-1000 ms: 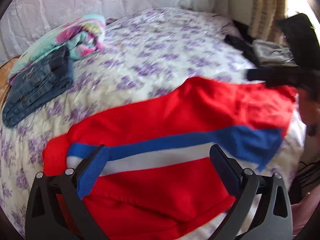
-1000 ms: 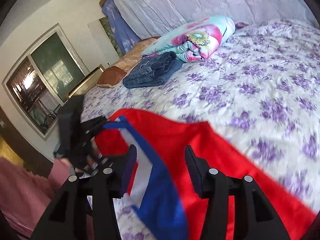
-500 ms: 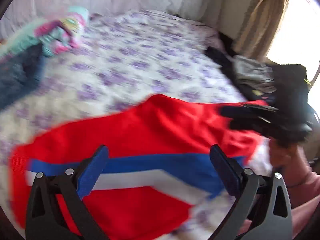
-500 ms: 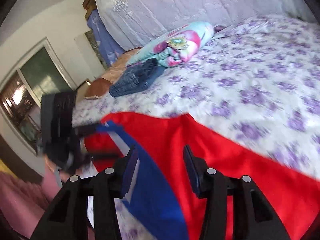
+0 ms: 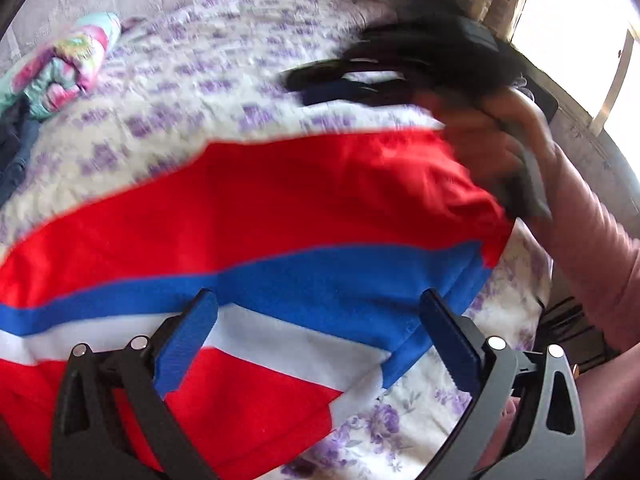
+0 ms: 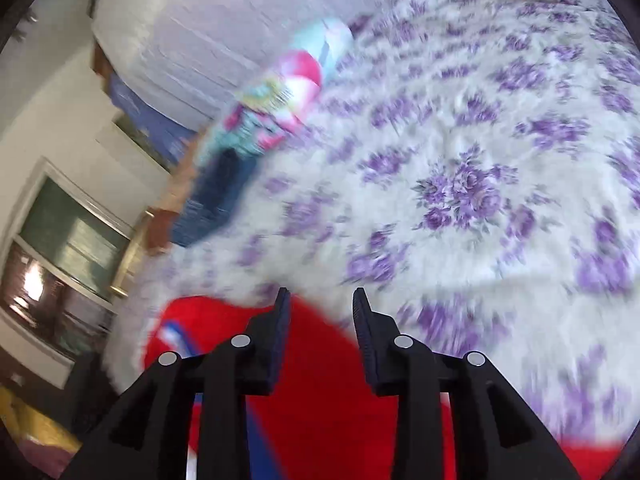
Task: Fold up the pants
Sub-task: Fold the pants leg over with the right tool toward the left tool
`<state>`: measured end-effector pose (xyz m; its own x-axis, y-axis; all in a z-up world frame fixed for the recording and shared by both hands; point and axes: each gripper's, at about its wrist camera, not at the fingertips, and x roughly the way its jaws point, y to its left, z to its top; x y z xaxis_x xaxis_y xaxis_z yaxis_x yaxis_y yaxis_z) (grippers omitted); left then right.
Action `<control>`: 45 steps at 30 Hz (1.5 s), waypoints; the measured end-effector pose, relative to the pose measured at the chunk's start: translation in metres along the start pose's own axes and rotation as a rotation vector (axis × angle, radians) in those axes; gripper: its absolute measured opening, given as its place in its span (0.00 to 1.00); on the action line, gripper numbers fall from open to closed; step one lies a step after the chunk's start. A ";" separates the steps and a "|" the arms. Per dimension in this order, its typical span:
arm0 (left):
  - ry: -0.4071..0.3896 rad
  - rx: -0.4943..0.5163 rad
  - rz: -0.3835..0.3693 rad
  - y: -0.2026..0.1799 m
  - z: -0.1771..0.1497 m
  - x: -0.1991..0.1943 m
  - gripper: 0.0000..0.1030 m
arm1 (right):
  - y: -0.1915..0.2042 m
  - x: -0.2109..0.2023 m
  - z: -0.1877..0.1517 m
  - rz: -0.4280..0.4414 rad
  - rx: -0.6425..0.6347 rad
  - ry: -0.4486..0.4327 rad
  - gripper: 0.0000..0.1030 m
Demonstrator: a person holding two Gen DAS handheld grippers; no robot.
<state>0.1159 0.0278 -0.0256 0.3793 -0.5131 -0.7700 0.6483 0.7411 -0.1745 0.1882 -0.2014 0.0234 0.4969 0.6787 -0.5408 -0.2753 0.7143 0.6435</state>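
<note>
Moved since earlier: we see the right tool (image 6: 318,300) swung away from the blue stripe it hung over and up past the red edge, toward the open bedspread; its jaws have just been closing, with nothing clamped between them.
Pants: red soft-knit pants with a blue and white side stripe (image 5: 280,208) lie spread flat on the white bedspread with purple flowers (image 5: 208,80), at the near edge of the bed.
Left tool: the left tool (image 5: 320,312) hovers over the stripe, jaws wide apart, gripping nothing.
Right tool: narrowed but still apart, empty, above the pants' far edge.
Other things relative to the pants: a folded floral blanket (image 5: 76,60) and dark blue jeans (image 5: 14,148) sit well beyond them, toward the headboard.
Handling: we judge the fabric light, limp and a little slick, so it will sag and slide.
Where to hold: we would pinch the hem or waistband at the corners, through both layers.
</note>
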 end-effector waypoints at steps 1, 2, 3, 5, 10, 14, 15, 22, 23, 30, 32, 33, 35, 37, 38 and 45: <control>-0.037 -0.005 0.000 0.002 0.003 -0.008 0.96 | 0.005 -0.013 -0.009 -0.001 -0.017 -0.028 0.34; -0.068 -0.016 -0.009 0.004 0.005 -0.015 0.96 | 0.014 -0.029 -0.025 -0.017 -0.046 -0.065 0.34; -0.105 -0.049 -0.022 0.008 0.009 -0.021 0.96 | 0.022 -0.042 -0.042 -0.031 -0.081 -0.096 0.38; -0.112 -0.099 -0.023 0.015 0.011 -0.019 0.96 | 0.031 -0.059 -0.075 -0.086 -0.137 -0.126 0.39; -0.019 -0.114 0.090 0.029 -0.001 0.007 0.96 | -0.006 -0.070 -0.144 -0.340 -0.080 -0.050 0.28; 0.010 -0.025 0.201 0.014 -0.003 0.011 0.96 | -0.030 -0.113 -0.163 -0.284 0.038 -0.148 0.31; 0.011 -0.004 0.226 0.010 -0.003 0.010 0.96 | -0.031 -0.131 -0.162 -0.310 0.068 -0.208 0.42; -0.120 -0.022 0.063 -0.036 0.028 0.011 0.96 | -0.025 -0.137 -0.124 -0.526 -0.069 -0.426 0.51; -0.114 -0.033 0.078 -0.040 0.031 0.018 0.96 | -0.032 -0.129 -0.117 -0.581 -0.088 -0.402 0.51; -0.006 -0.079 0.201 -0.037 0.020 0.061 0.96 | -0.121 -0.158 -0.093 -0.740 0.017 -0.262 0.00; -0.008 -0.069 0.221 -0.039 0.019 0.062 0.96 | -0.125 -0.171 -0.096 -0.738 0.016 -0.268 0.00; -0.007 -0.068 0.228 -0.039 0.018 0.063 0.96 | -0.126 -0.175 -0.099 -0.738 0.022 -0.272 0.00; -0.007 -0.065 0.242 -0.039 0.017 0.063 0.96 | -0.113 -0.180 -0.103 -0.758 0.012 -0.281 0.06; -0.007 -0.063 0.248 -0.041 0.017 0.064 0.96 | -0.091 -0.183 -0.110 -0.774 -0.023 -0.320 0.56; -0.007 -0.064 0.247 -0.041 0.018 0.064 0.96 | -0.073 -0.183 -0.116 -0.781 -0.060 -0.351 0.64; -0.008 -0.063 0.245 -0.040 0.018 0.063 0.96 | -0.076 -0.158 -0.152 -0.926 -0.152 -0.196 0.44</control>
<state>0.1253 -0.0421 -0.0564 0.5258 -0.3183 -0.7888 0.4943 0.8690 -0.0211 0.0055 -0.3367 -0.0227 0.6957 -0.1973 -0.6908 0.1990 0.9768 -0.0785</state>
